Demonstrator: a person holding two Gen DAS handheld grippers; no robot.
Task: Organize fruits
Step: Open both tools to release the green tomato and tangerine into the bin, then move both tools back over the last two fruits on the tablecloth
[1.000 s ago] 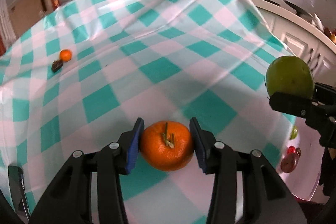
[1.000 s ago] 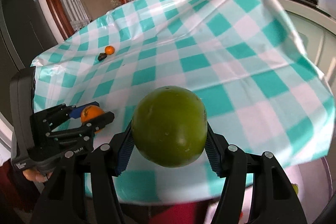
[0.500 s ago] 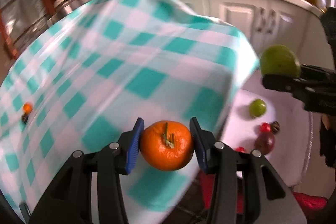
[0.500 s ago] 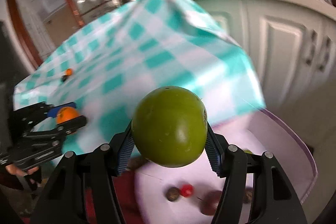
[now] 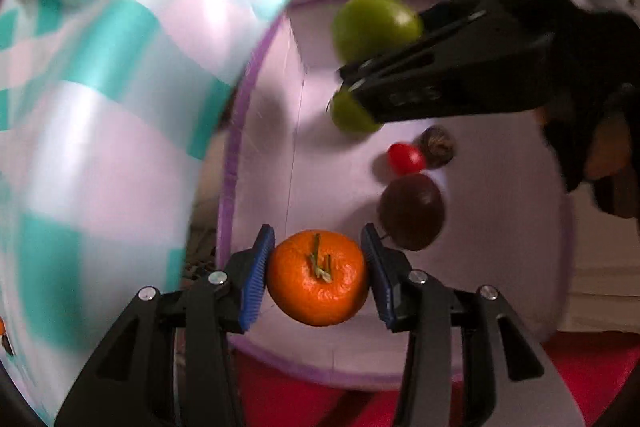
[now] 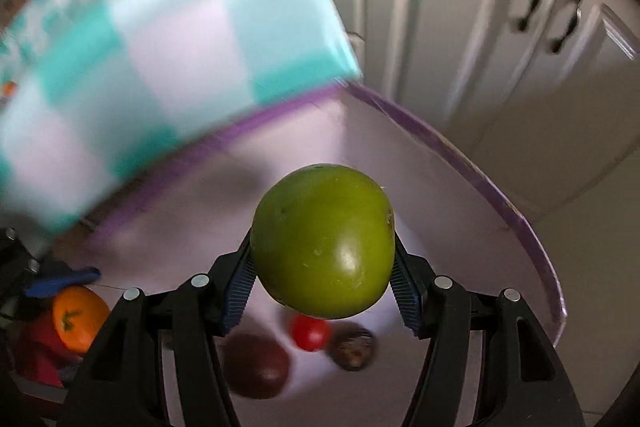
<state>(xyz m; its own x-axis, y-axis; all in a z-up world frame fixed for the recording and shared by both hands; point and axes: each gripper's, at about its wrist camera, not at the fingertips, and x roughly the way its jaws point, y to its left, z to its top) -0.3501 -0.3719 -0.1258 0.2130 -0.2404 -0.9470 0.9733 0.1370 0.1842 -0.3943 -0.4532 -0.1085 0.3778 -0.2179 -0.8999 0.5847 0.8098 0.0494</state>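
Note:
My left gripper (image 5: 318, 277) is shut on an orange mandarin (image 5: 318, 277) and holds it above the near rim of a white round tray with a purple edge (image 5: 232, 163). My right gripper (image 6: 324, 285) is shut on a large green fruit (image 6: 324, 241), held above the same tray (image 6: 472, 167). In the left wrist view the green fruit (image 5: 376, 23) shows at the tip of the right gripper. On the tray lie a small green fruit (image 5: 350, 115), a red cherry tomato (image 5: 406, 159), a dark brown fruit (image 5: 412, 211) and a small dark wrinkled fruit (image 5: 438, 145).
The table with the teal-and-white checked cloth (image 5: 100, 107) stands to the left and overhangs the tray. White cabinet doors (image 6: 500, 27) rise behind the tray. A red surface (image 5: 360, 403) lies under the tray.
Both grippers have swung away from the tabletop, right and down, and now hang over the tray with their fruits still held.

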